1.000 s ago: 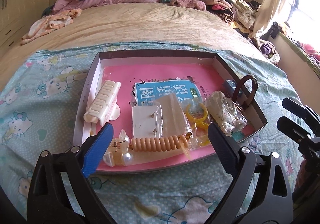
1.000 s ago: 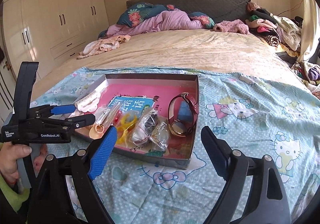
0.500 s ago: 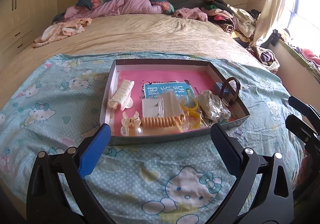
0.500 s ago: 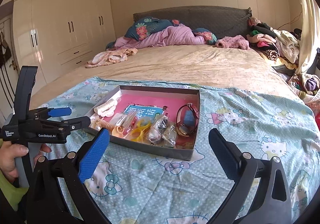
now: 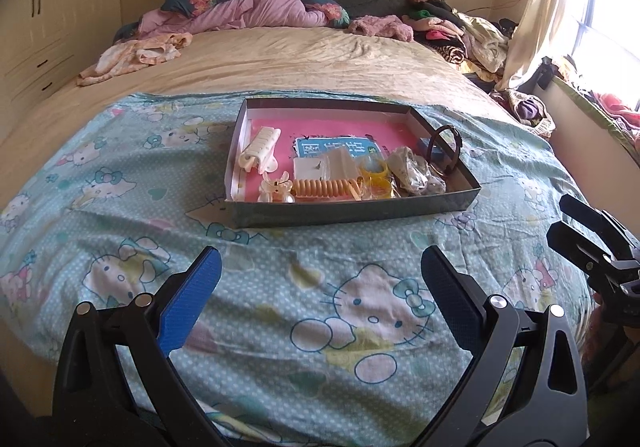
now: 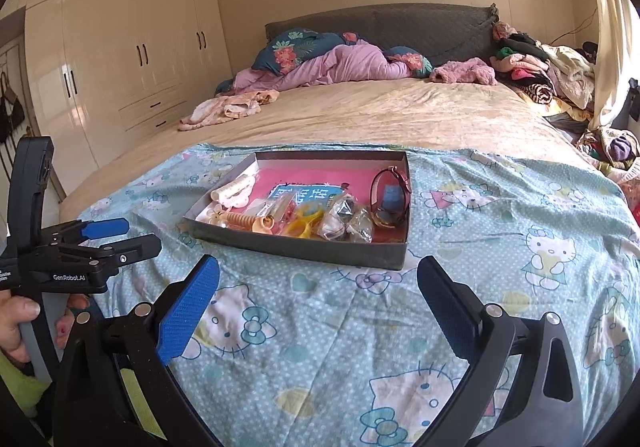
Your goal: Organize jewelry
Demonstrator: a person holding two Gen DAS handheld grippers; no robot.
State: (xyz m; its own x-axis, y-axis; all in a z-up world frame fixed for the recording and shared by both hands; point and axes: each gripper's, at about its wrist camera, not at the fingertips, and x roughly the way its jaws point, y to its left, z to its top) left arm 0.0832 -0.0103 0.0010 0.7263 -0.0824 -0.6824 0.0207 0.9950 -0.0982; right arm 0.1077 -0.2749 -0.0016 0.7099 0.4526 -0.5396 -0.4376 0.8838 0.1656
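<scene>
A shallow grey box with a pink floor (image 5: 352, 213) (image 6: 296, 245) lies on the Hello Kitty sheet. In it are a cream hair claw (image 5: 259, 149), a clear bow clip (image 5: 276, 187), an orange spiral hair tie (image 5: 326, 188), a yellow ring (image 5: 374, 169), bagged jewelry (image 5: 416, 173) and a dark red watch (image 5: 444, 149) (image 6: 390, 197). My left gripper (image 5: 318, 273) is open and empty, well short of the box. My right gripper (image 6: 318, 279) is open and empty, also short of the box. Each gripper shows at the other view's edge.
The Hello Kitty sheet (image 5: 280, 287) covers the near end of a beige bed (image 5: 300, 59). Pillows and a pink quilt (image 5: 256, 9) lie at the headboard, piled clothes (image 5: 468, 31) at the right. Wardrobes (image 6: 132, 59) stand on the left, a window (image 5: 600, 7) on the right.
Both grippers have drawn back from the box, which now looks smaller and farther away. Both stay open and empty. The items in the box have not moved.
</scene>
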